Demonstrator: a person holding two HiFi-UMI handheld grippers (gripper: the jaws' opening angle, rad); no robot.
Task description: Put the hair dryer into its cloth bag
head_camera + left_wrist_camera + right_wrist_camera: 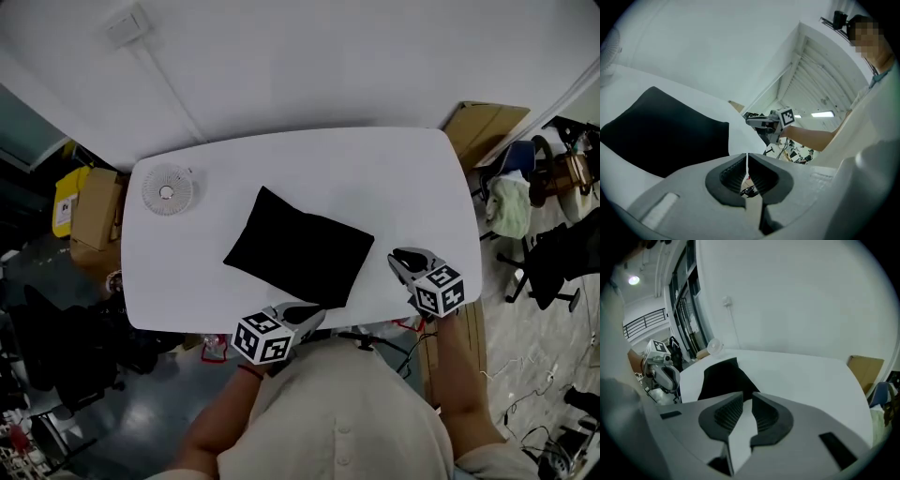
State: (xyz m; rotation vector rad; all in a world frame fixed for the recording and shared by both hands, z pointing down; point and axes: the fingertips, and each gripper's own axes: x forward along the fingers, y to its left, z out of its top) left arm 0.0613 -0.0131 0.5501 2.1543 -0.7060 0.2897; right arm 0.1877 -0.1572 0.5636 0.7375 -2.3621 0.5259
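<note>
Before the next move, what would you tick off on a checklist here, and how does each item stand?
1. Black cloth bag lies on the table, ahead of both tools: ok.
2. Left tool empty, jaws together: ok.
3. Right tool empty, jaws slightly apart: ok.
4. Hair dryer located: cannot tell; none shows outside the bag, and the bag's inside is hidden.
5. Bag's opening found: cannot tell.
6. Round white fan stands apart from the bag: ok.
</note>
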